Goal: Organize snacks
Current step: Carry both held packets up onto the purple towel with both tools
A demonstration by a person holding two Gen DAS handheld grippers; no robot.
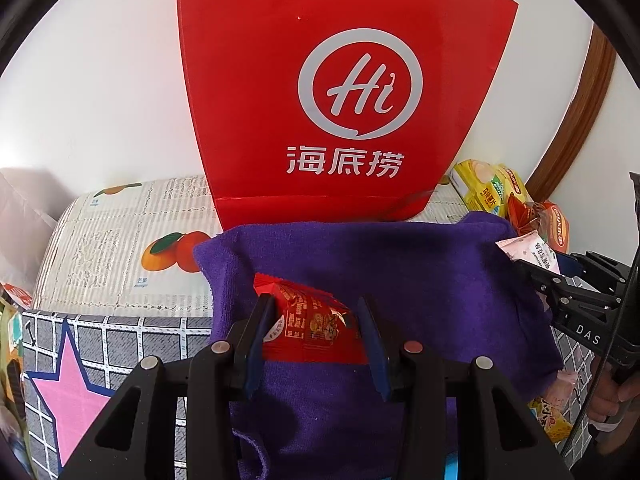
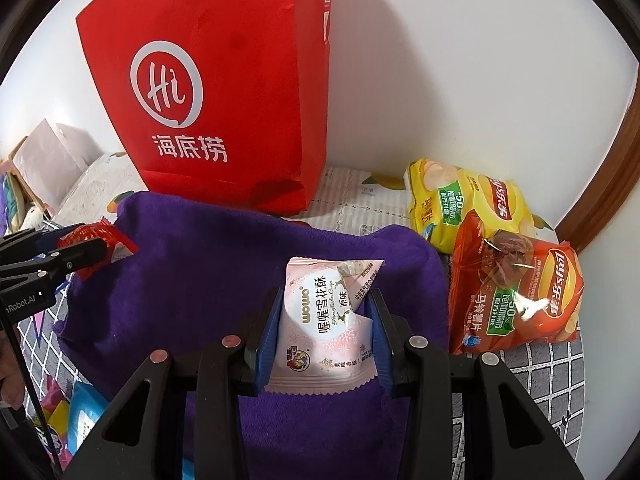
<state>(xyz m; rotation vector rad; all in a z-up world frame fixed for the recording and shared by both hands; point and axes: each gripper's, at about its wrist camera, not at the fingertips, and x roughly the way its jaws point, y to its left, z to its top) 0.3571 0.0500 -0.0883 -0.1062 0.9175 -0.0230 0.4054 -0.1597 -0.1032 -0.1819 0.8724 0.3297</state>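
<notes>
My left gripper (image 1: 316, 320) is shut on a small red snack packet (image 1: 310, 326), held above a purple towel (image 1: 400, 280). In the right wrist view that gripper (image 2: 102, 246) enters from the left edge with the red packet (image 2: 114, 240) in its tips. My right gripper (image 2: 324, 316) is shut on a pink-and-white snowflake-crisp packet (image 2: 320, 320) over the same towel (image 2: 200, 280). From the left wrist view, the right gripper (image 1: 532, 272) comes in at the right with the pink packet (image 1: 528, 252). A tall red paper bag (image 1: 340, 92) (image 2: 224, 100) stands upright behind the towel.
A yellow chip bag (image 2: 460, 200) and an orange chip bag (image 2: 516, 296) lie right of the towel by the wall. More small packets (image 2: 80, 420) lie at the lower left. A fruit-print mat (image 1: 132, 240) and a grid-pattern cloth (image 1: 80, 360) cover the surface. A wooden frame (image 1: 572, 120) runs along the right.
</notes>
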